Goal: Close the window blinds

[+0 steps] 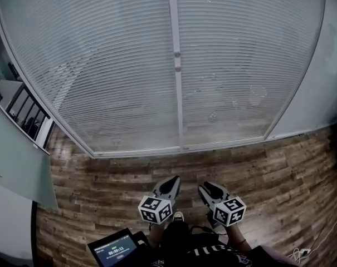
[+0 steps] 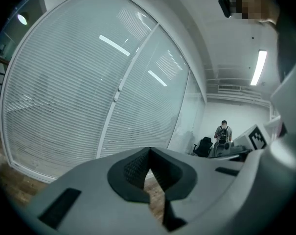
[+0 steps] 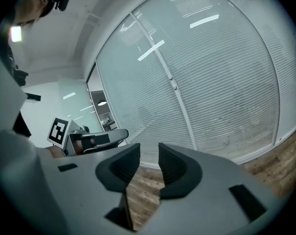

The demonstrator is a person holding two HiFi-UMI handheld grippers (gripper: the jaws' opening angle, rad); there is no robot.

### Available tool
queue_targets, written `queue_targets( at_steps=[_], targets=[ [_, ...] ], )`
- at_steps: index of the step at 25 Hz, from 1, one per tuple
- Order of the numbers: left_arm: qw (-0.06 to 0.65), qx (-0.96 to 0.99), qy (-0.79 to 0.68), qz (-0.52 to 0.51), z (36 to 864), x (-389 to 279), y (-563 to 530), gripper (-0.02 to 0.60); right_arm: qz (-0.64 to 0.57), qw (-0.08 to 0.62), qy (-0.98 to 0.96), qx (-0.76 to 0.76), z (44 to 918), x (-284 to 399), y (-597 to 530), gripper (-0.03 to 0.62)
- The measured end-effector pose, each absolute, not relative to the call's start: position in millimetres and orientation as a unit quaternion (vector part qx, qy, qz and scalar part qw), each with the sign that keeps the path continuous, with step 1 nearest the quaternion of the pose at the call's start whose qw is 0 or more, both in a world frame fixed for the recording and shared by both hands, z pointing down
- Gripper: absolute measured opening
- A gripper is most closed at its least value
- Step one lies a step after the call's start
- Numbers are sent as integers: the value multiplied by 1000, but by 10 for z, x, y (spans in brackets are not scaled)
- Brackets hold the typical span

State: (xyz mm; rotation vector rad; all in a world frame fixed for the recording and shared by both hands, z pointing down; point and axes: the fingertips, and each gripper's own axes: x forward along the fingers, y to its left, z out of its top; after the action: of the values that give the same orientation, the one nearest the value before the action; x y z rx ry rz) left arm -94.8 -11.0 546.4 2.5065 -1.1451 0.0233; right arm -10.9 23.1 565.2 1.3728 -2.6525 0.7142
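Blinds (image 1: 101, 65) stood untouched, all work ahead; left gripper (image 1: 172, 179) was pinched shut empty, right gripper (image 1: 204, 187) gaped slightly, empty.

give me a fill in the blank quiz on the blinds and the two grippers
The fingers of the left gripper are ____, with nothing between them.
The fingers of the right gripper stand ____, also empty.
The floor under the blinds is made of ____.
A white bar splits the blinds into ____ panels.
Missing words: shut; open; wood; two.
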Motion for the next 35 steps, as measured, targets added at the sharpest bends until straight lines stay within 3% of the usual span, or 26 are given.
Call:
queue_targets(
  at_steps=[9,17,35],
  targets=[
    [216,867,-449,9,5648,-193,1416,5,244,76,-879,403,5905,604,1680,127],
    [211,857,-470,17,5580,-100,2133,5,232,73,-893,379,5831,655,2252,127],
    [197,887,-415,34,5600,-858,3028,5,230,65,-878,414,5791,-300,3195,127]
  ],
)
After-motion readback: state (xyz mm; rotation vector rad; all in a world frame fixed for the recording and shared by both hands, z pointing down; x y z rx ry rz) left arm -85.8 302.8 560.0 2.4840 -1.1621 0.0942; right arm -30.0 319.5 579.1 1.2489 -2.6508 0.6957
